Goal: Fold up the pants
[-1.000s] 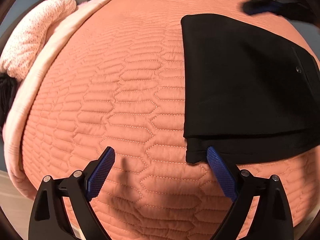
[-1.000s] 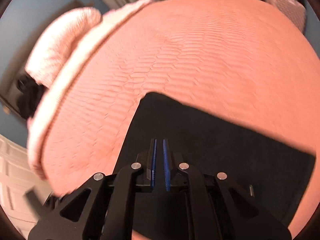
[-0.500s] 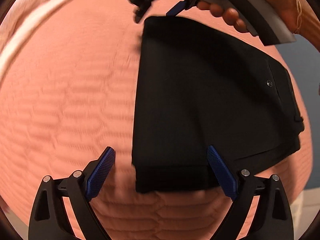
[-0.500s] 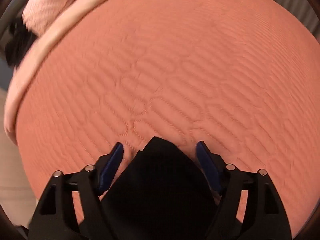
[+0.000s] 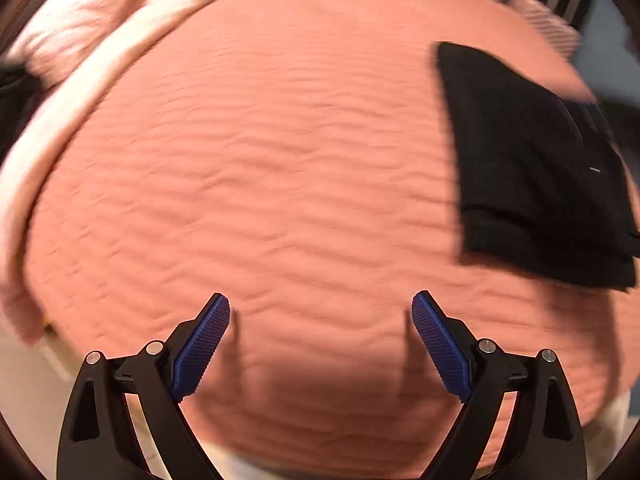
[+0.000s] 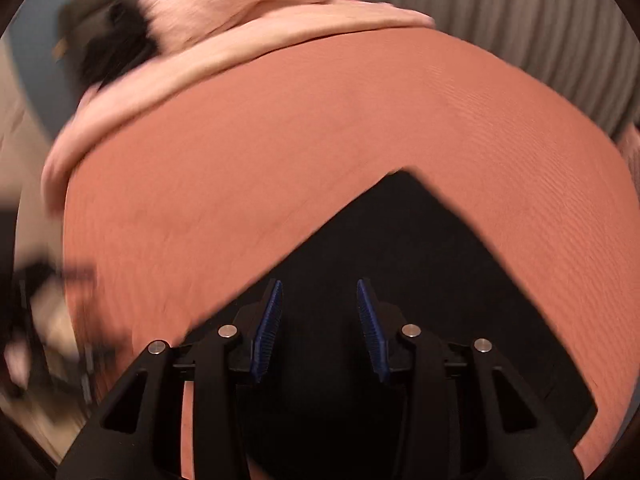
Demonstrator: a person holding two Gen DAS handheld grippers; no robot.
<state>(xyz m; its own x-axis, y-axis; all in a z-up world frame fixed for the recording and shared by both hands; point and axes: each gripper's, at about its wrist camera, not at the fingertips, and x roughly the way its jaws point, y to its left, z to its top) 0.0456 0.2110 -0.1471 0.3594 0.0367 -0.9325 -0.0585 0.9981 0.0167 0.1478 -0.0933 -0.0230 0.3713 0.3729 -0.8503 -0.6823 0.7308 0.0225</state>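
Note:
The black pants (image 5: 532, 168) lie folded in a flat stack on the orange quilted bedspread (image 5: 280, 160), at the right of the left wrist view. My left gripper (image 5: 320, 308) is open and empty above bare quilt, left of and nearer than the pants. In the right wrist view the pants (image 6: 400, 248) lie under and ahead of my right gripper (image 6: 319, 292), one corner pointing away. Its jaws stand partly open above the fabric and hold nothing. Both views are blurred.
A pale pink blanket (image 6: 224, 60) and pillow (image 6: 240, 0) lie along the bed's far left edge, with a dark object (image 6: 112, 48) beside them. Grey curtains (image 6: 500, 20) hang behind the bed. The bed's near edge and floor (image 5: 24, 380) show at lower left.
My left gripper has swung left, away from the pants, which now sit at the right of its view. My right gripper has pulled back over the pants and its jaws have narrowed.

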